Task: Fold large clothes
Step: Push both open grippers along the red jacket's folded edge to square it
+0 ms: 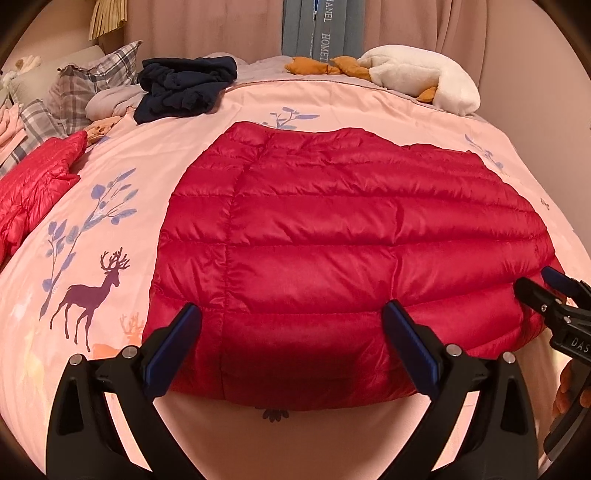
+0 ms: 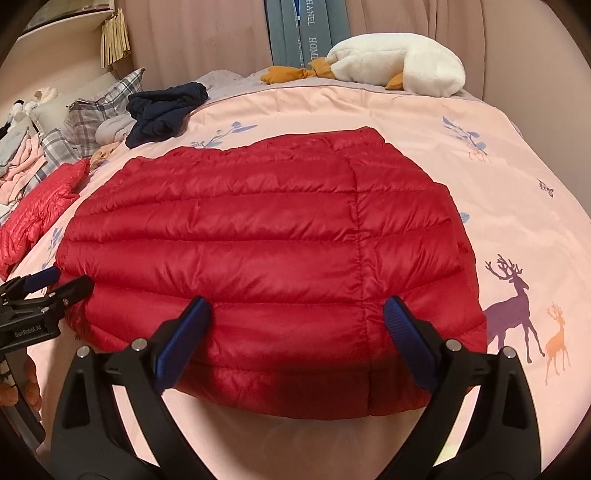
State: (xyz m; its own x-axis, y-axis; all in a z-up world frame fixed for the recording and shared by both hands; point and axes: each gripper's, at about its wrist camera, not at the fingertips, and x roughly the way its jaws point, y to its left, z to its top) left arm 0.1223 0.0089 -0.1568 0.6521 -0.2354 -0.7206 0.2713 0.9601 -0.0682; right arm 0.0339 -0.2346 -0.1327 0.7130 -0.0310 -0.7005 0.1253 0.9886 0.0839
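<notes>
While the folded red quilted down jacket (image 1: 351, 236) lies flat on the pink deer-print bed cover (image 1: 110, 206), both claws hang spread and empty at its near hem: left claw (image 1: 291, 343), right claw (image 2: 297, 339). Grey panels (image 2: 306, 33) behind read "HOME"; the left claw's body reads "GenRobot.AI". A navy garment heap (image 1: 184, 88) and white plush goose (image 1: 421, 77) lie well apart beyond.

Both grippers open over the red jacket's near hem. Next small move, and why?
Probably lower both and close on the near hem: the red puffer jacket lies flat on the bed, and left gripper and right gripper both hover open over that edge, holding nothing.
</notes>
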